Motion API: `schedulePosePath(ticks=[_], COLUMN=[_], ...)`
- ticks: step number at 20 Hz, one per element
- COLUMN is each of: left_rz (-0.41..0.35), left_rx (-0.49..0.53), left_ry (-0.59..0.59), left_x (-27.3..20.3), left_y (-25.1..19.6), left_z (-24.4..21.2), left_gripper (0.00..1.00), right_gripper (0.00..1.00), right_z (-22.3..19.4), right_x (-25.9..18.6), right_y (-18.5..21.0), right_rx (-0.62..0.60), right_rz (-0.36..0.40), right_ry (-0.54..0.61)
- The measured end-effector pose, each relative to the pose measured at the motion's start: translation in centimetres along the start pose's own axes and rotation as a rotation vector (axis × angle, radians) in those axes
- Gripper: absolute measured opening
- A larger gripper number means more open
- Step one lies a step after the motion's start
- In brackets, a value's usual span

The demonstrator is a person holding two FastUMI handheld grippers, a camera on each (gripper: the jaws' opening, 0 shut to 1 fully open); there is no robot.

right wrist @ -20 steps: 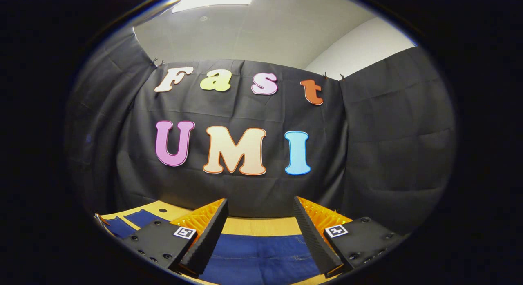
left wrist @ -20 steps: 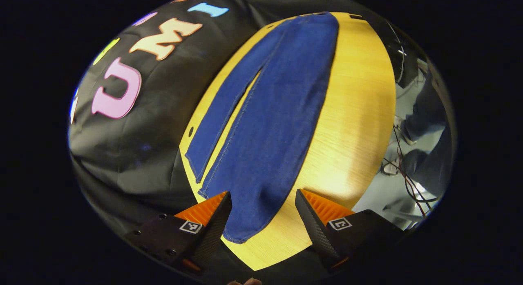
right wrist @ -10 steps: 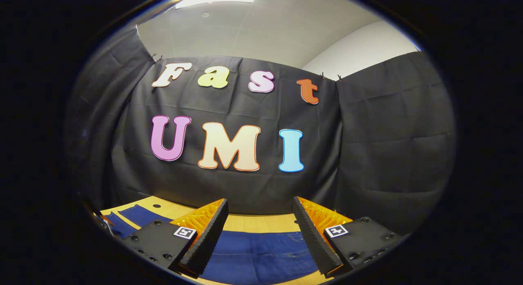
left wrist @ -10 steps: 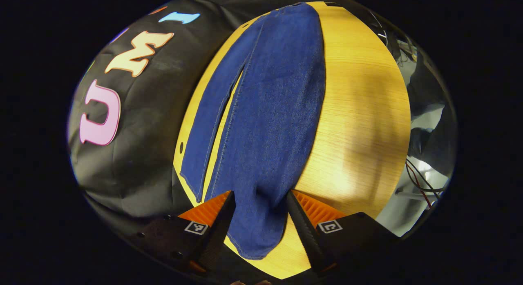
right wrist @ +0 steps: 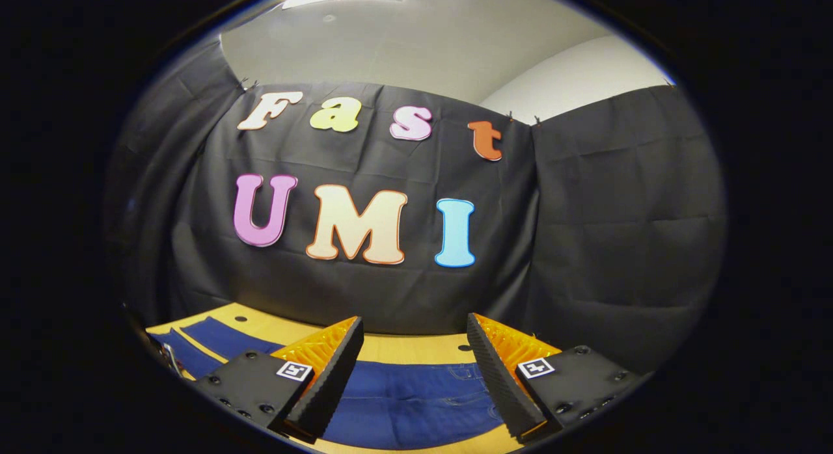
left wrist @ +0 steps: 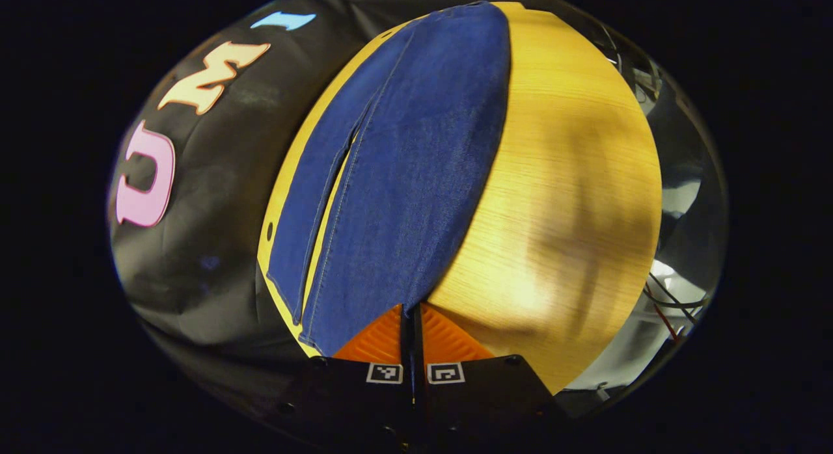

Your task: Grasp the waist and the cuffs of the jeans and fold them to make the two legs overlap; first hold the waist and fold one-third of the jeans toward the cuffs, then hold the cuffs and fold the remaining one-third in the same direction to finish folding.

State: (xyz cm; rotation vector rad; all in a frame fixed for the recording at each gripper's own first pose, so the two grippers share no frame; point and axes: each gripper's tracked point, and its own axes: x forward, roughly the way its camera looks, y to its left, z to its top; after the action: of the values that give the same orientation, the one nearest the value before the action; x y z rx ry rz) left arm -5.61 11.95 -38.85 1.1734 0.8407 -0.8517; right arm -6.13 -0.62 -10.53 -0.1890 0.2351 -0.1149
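First step, legs not yet overlapped: left tongs clenched on the blue denim jeans cuff at lower centre; right tongs released above the waist on the yellow wooden counter, needing to close.

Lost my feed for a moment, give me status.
Left gripper shut on the near leg's cuff. Right gripper open, above the waist end. Jeans flat on table, legs unfolded. Nothing in the way.
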Motion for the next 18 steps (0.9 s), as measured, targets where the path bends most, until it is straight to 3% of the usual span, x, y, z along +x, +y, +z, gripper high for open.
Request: schedulePosePath(ticks=[4,7,12,18], left_rz=[-0.054,-0.037,-0.033,-0.022], left_rx=[-0.093,-0.059,-0.058,-0.060], left_ry=[0.007,0.036,0.077,0.132], left_x=[-0.4,-0.4,-0.6,-0.7], left_y=[-0.4,-0.4,-0.4,-0.2], left_z=[0.2,0.4,-0.1,-0.1], left_gripper=[0.00,0.00,0.00,0.00], right_gripper=[0.99,1.00,0.99,0.99], right_z=[-5.5,-11.0,-20.6,-28.5], right_x=[1.6,2.2,1.9,1.3], right_y=[-3.8,-6.1,-9.3,-12.0], right_rx=[-0.256,-0.451,-0.595,-0.775], right_rz=[0.047,0.112,0.227,0.335], right_ry=[0.103,0.188,0.378,0.507])
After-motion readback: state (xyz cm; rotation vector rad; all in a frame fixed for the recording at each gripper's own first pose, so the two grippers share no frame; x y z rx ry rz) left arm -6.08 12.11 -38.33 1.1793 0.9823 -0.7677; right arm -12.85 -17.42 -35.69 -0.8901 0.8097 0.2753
